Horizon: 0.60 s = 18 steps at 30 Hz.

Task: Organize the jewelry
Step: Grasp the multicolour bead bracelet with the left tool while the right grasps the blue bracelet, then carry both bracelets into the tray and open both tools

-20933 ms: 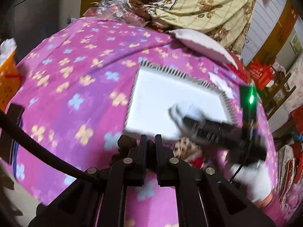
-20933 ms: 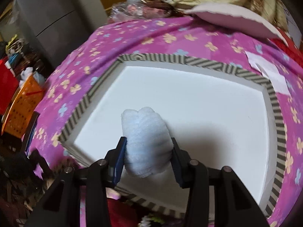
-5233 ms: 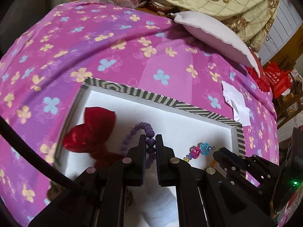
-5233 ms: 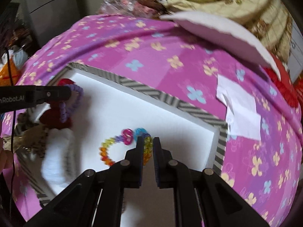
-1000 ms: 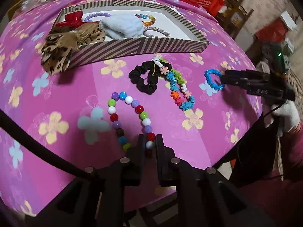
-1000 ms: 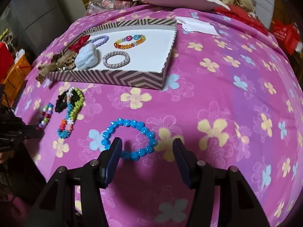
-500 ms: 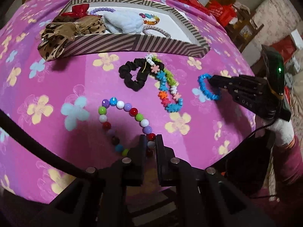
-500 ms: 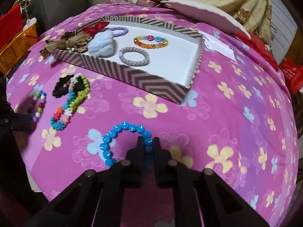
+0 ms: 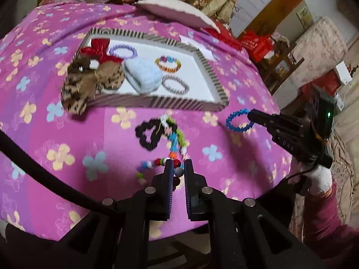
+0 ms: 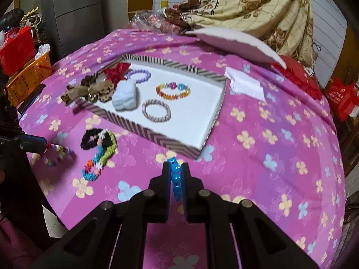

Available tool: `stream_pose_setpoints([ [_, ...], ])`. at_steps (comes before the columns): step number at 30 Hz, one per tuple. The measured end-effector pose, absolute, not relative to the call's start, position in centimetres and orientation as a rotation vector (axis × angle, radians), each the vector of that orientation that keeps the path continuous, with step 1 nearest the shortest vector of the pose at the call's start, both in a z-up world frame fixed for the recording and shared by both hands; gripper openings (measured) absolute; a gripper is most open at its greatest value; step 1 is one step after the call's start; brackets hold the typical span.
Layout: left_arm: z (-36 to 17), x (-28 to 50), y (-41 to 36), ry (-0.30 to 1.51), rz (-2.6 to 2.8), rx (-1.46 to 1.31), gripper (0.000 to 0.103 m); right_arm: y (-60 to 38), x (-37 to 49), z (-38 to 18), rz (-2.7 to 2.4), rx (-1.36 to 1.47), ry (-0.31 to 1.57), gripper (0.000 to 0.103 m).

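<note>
- Left wrist view, far left: the pink flowered cloth (image 9: 56, 134) fills the frame, and a leopard-print bow (image 9: 89, 83) droops over the near left corner of the striped tray (image 9: 170, 104).
- Inside that tray, left to right: a red bow (image 9: 98, 49), a purple bead bracelet (image 9: 123, 51), a pale blue fluffy scrunchie (image 9: 143, 76), a rainbow bracelet (image 9: 168, 63) and a grey woven bracelet (image 9: 176, 85).
- Centre, on the cloth below the tray: a black scrunchie (image 9: 149, 134) touching a multicolour flower-bead string (image 9: 176, 139).
- Bottom centre: the left gripper (image 9: 178, 172) is clamped on the big-bead bracelet (image 9: 157, 163), a white bead pinched between the pads, the rest dangling left, blurred.
- Right side: the right gripper (image 9: 250, 114) has the blue bead bracelet (image 9: 237, 121) hanging from its tip, off the cloth, a white-gloved hand (image 9: 318, 179) behind it.
- Right wrist view, left edge: the left gripper with its beads, above the cloth.
- Bottom centre there: the right gripper's jaws are pinched tight on the blue beads, just below the tray's near corner.
</note>
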State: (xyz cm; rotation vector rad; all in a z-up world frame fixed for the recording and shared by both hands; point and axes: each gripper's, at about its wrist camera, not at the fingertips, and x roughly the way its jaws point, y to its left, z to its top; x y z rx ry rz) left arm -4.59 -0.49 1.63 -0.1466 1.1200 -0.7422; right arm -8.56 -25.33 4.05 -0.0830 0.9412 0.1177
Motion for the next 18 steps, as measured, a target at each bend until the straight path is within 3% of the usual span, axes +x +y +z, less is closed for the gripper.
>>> stream_pose_setpoints([
  [18, 5.1, -0.2, -0.6, 1.046, -0.62, -0.162, 0.03, -25.1, -4.9, 7.6, 0.127, -0.115, 0.886, 0.009],
])
